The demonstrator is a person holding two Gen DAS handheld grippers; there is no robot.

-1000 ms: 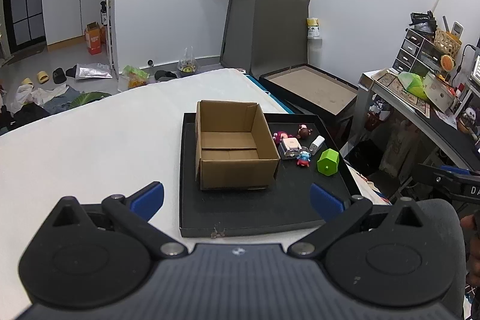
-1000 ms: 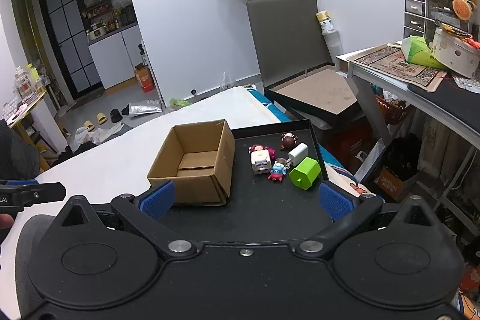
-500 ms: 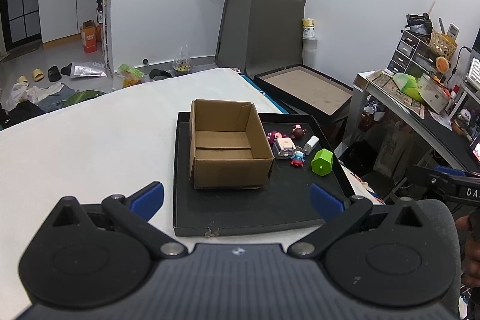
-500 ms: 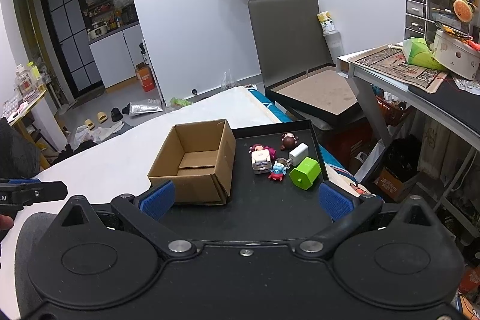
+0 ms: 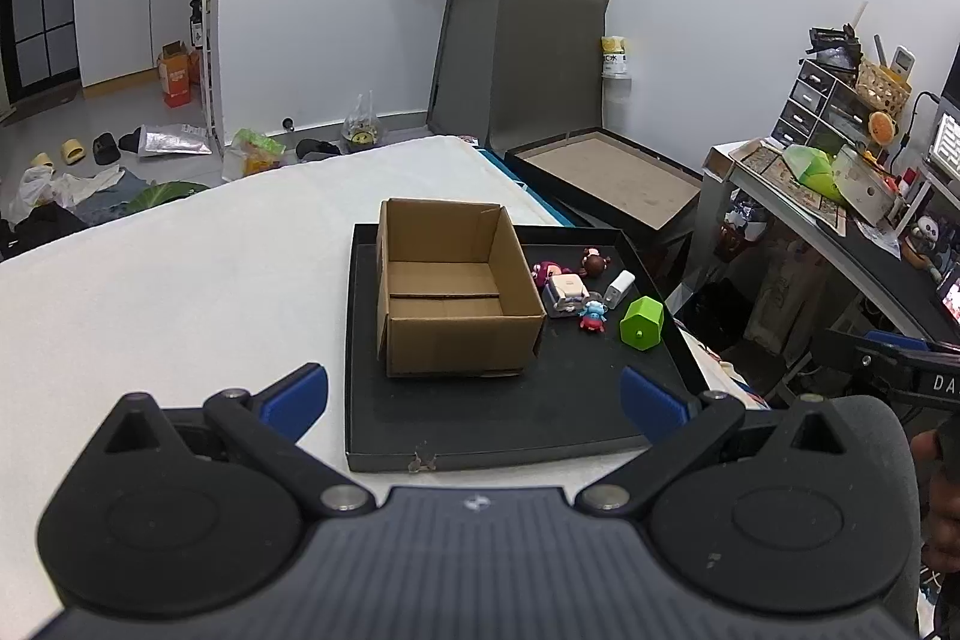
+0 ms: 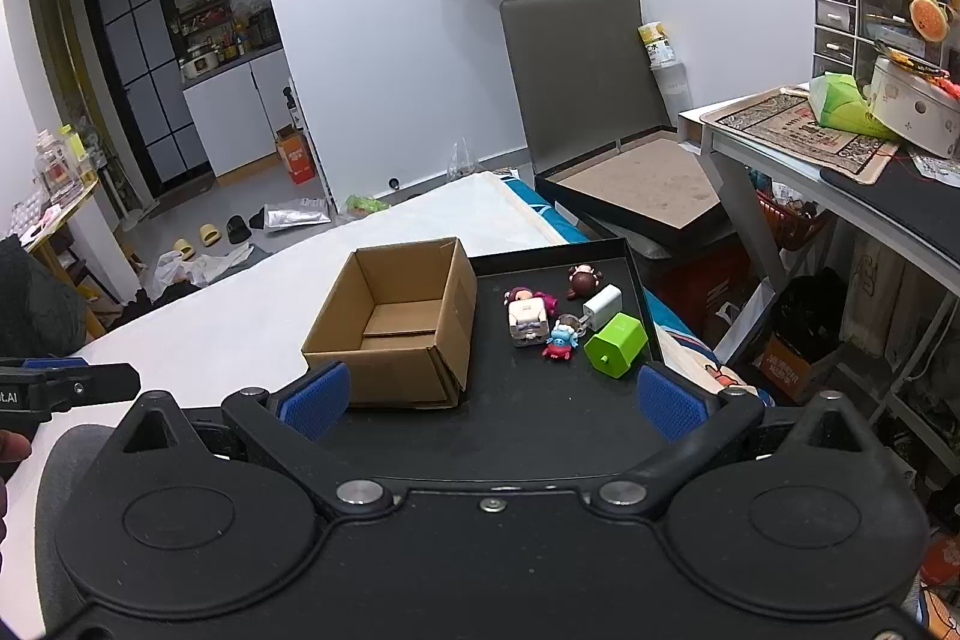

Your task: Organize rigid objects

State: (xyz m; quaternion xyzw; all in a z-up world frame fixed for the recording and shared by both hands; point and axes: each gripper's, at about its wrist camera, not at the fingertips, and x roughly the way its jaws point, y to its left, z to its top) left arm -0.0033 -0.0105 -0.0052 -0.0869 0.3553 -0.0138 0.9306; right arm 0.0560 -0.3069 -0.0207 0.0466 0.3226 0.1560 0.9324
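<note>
1. Left tool (image 5: pixel 474 394) hovers at the near edge of the black tray (image 5: pixel 498 436), blue pads spread wide and holding nothing. Over the last second its view has slid slightly: the tray and box now sit a little left of where they appeared, so the tool has drifted a touch to the right without closing in.

2. Cardboard box (image 5: pixel 453 286) stands open and empty on the left half of the tray, unmoved. It looks like the place the toys are meant to go.

3. Small rigid toys cluster just right of the box, none of them shifted: a white cube toy (image 5: pixel 566 293) close beside the box wall, a small blue and red figure (image 5: pixel 593 315) in front of it, a brown figure (image 5: pixel 594 261) and a white block (image 5: pixel 620 287) further back.

4. Green hexagonal block (image 5: pixel 642 323) lies furthest right, near the tray rim.

5. Right tool (image 6: pixel 495 394) also hangs over the tray's near edge, pads spread and empty. Its view has barely changed.

6. Nothing has been picked up, so the sorting appears not yet begun. The right tool sits nearest the toys and seems best placed to reach first.
</note>
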